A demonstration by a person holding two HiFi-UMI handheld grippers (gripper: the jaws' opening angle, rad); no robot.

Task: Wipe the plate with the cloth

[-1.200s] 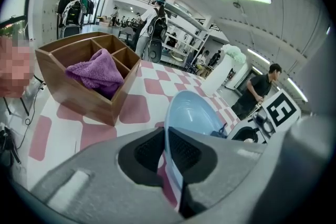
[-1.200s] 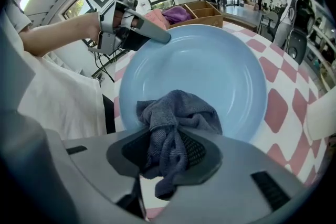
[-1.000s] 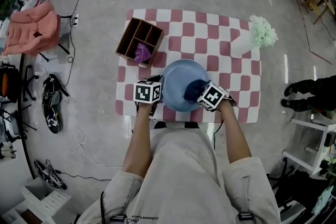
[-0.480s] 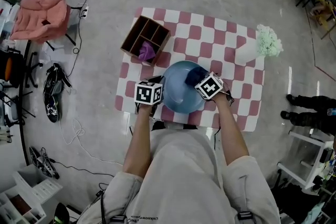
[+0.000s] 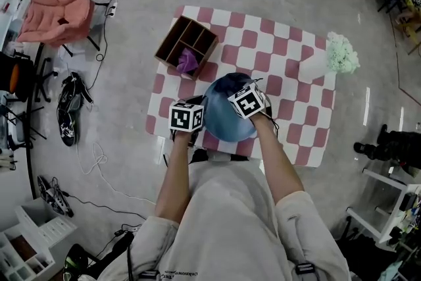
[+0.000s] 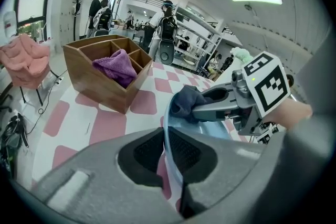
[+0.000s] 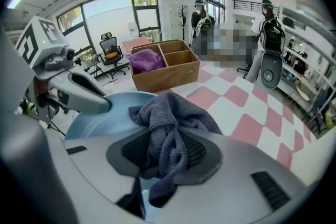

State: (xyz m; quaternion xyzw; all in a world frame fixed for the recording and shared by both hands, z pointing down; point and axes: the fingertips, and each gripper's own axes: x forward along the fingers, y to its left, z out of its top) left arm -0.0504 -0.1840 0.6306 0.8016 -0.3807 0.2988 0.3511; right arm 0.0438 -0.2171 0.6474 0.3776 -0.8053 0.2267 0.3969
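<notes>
A light blue plate (image 5: 222,120) is tilted up over the near middle of the checked table. My left gripper (image 5: 199,116) is shut on the plate's left rim; in the left gripper view the rim (image 6: 169,134) runs between the jaws. A dark blue-grey cloth (image 5: 231,83) lies against the plate's far part, and my right gripper (image 5: 238,92) is shut on it. In the right gripper view the cloth (image 7: 169,126) bunches between the pads, with the plate (image 7: 102,118) just beyond. The cloth (image 6: 185,101) touches the plate's upper edge in the left gripper view.
A wooden compartment box (image 5: 186,44) holding a purple cloth (image 5: 187,62) stands at the far left of the red-and-white checked table (image 5: 289,122). A white vase of pale green flowers (image 5: 329,57) stands at the far right. A pink chair (image 5: 56,13) and cables are on the floor to the left.
My right gripper has carried the cloth from the plate's right side across to its far, upper part. The left gripper still holds the rim in the same place.
</notes>
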